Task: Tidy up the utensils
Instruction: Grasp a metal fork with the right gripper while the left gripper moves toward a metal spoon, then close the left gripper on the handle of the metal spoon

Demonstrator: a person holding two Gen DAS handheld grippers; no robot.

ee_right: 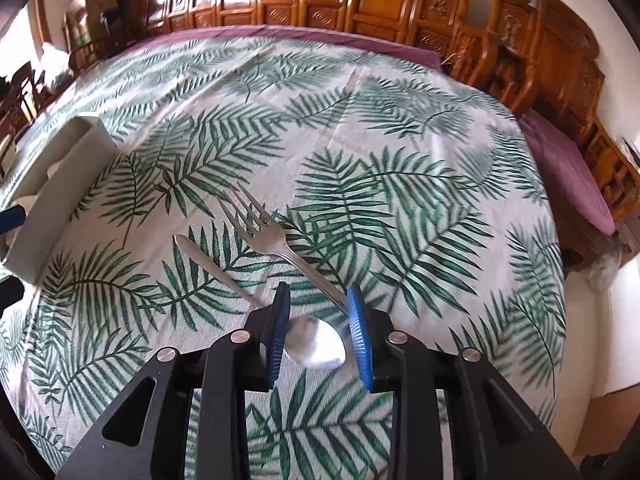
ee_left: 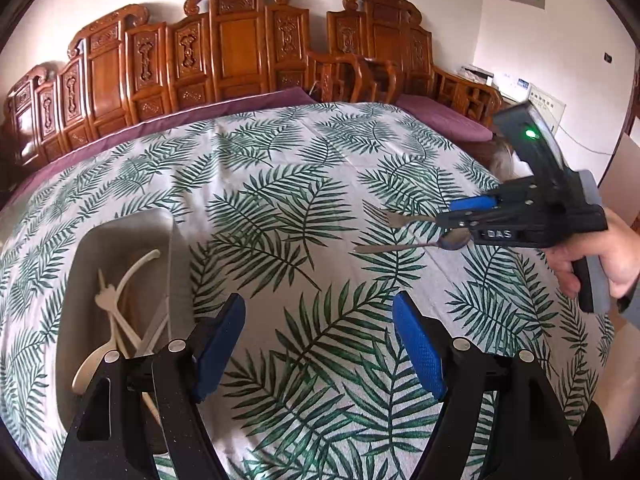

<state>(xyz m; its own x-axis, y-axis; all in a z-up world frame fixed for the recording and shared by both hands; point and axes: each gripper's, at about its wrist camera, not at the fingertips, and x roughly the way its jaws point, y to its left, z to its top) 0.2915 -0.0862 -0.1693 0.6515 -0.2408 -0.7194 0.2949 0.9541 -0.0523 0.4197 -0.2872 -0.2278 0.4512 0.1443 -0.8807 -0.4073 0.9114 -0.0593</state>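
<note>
A metal fork (ee_right: 256, 220) and a metal spoon (ee_right: 212, 264) lie crossed on the leaf-print tablecloth (ee_right: 360, 140). My right gripper (ee_right: 318, 289) stands over them, open, jaws partly apart. The spoon's bowl lies between its blue pads without being pressed, and the fork's handle runs under the right pad. In the left wrist view the right gripper (ee_left: 460, 216) hovers at the fork (ee_left: 394, 220) and spoon (ee_left: 400, 246). My left gripper (ee_left: 318, 300) is open and empty above bare cloth. A grey tray (ee_left: 120, 224) just left of it holds several white plastic utensils (ee_left: 120, 292).
The same tray (ee_right: 60, 184) sits at the table's left side in the right wrist view. A carved wooden bench (ee_left: 240, 48) with purple cushions (ee_left: 444, 116) runs behind the table. A person's hand (ee_left: 612, 256) grips the right gripper's handle.
</note>
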